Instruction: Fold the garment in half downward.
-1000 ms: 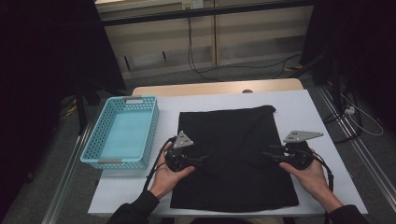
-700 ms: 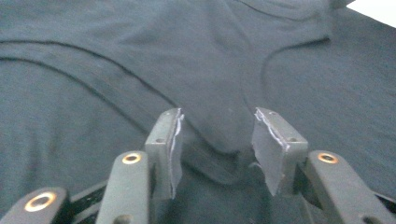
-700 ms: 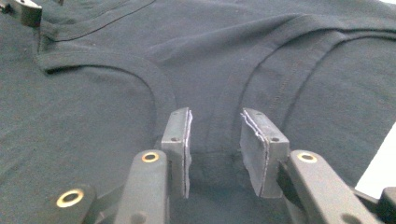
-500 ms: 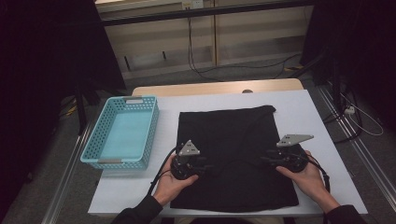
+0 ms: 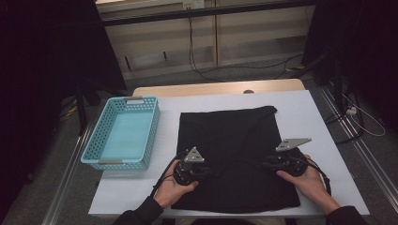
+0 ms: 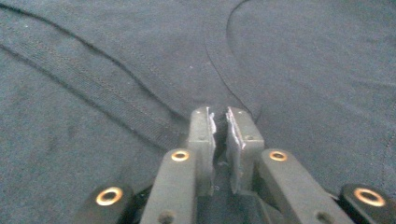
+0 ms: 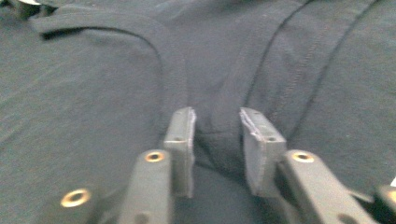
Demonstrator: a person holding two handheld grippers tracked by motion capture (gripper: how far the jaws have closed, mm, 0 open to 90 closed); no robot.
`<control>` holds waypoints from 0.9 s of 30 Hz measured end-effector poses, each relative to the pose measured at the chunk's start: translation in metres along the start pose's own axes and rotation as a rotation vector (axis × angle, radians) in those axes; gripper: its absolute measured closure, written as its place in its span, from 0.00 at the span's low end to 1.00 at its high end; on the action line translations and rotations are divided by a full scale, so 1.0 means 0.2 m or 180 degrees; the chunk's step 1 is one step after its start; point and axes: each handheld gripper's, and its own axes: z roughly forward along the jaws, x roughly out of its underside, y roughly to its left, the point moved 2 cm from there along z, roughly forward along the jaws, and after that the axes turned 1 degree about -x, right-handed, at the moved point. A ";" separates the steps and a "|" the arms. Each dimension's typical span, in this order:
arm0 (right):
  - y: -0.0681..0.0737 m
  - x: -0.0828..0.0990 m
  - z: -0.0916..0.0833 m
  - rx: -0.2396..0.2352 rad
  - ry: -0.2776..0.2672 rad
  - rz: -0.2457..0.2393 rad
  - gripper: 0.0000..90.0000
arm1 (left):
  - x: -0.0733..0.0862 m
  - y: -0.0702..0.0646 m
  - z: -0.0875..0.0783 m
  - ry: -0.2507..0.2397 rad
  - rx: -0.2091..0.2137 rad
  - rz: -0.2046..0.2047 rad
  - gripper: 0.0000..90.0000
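Observation:
A black garment (image 5: 230,136) lies flat on the white table (image 5: 309,117). My left gripper (image 5: 205,169) rests on its near left part. In the left gripper view its jaws (image 6: 219,128) have just been closing and now stand almost together, pinching a thin fold of the black garment (image 6: 93,70). My right gripper (image 5: 266,164) rests on the near right part. In the right gripper view its jaws (image 7: 217,126) have just been closing but still stand apart. A raised ridge of the black garment (image 7: 93,70) sits between them.
A light blue perforated basket (image 5: 152,136) stands empty at the table's left side, beside the garment. Cables lie on the floor beyond the far edge. Bare white tabletop shows to the right of the garment and along the far edge.
My left gripper has slid a little toward the near edge and rightward on the garment, and its grey plate has turned. The right gripper has hardly moved.

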 end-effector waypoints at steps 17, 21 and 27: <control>0.02 -0.04 -0.17 -0.0082 -0.0488 -0.0008 0.96 | -0.02 0.04 -0.17 -0.0479 0.0045 -0.0228 0.95; 0.04 -0.04 -0.19 -0.0114 -0.0525 -0.0018 0.96 | -0.02 0.02 -0.19 -0.0569 0.0061 -0.0224 0.95; 0.08 -0.02 -0.23 -0.0150 -0.0559 -0.0043 0.96 | -0.01 0.00 -0.23 -0.0617 0.0121 -0.0189 0.95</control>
